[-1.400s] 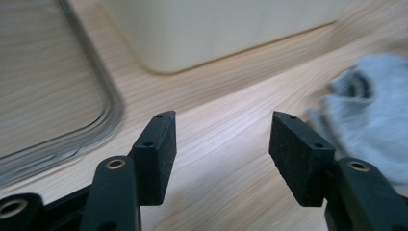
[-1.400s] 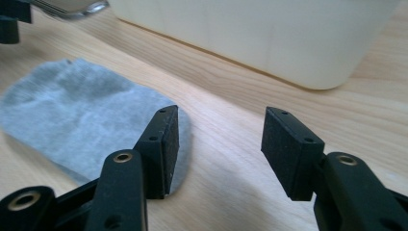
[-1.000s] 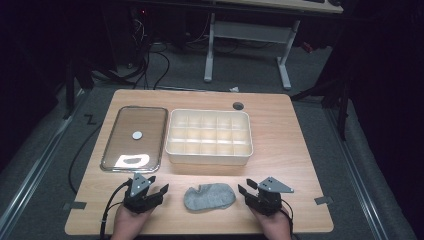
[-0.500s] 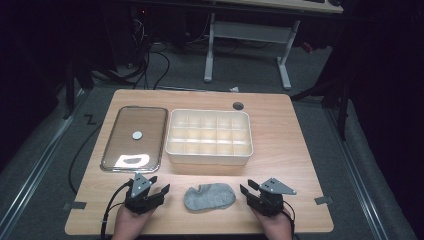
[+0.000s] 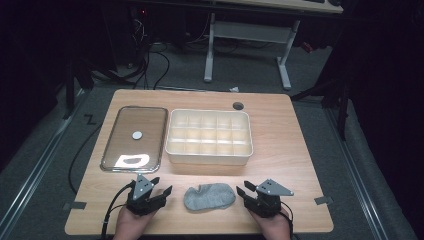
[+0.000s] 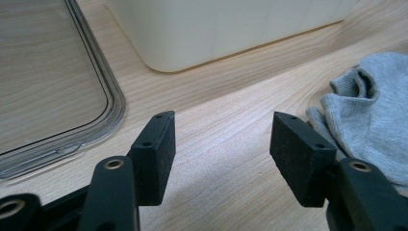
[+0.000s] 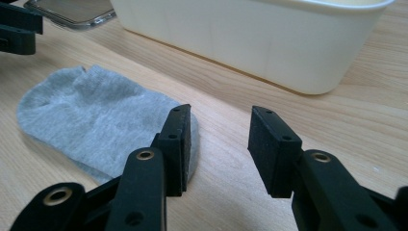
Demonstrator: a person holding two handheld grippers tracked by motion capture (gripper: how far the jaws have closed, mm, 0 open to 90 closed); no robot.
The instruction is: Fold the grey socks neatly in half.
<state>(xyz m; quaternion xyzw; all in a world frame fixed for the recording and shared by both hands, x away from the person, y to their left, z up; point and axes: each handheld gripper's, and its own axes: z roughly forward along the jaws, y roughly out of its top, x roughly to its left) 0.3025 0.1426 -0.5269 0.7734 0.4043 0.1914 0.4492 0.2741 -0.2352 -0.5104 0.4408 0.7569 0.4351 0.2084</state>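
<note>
The grey sock (image 5: 209,197) lies flat on the table (image 5: 300,150) near its front edge, between the two grippers, its long axis running left to right across the table. Both stand just beside it, the left gripper (image 5: 161,193) off the cuff end, the right gripper (image 5: 244,192) off the toe end; the right looks marginally nearer, though the high view is too coarse to be sure. Each hand rests low on the table, jaws pointing inward and forward towards the sock. Both pairs of jaws stand open and hold nothing; the right's have just been closing a little, over bare wood. Beyond sit the box (image 5: 209,137) and the lid (image 5: 135,137).
</note>
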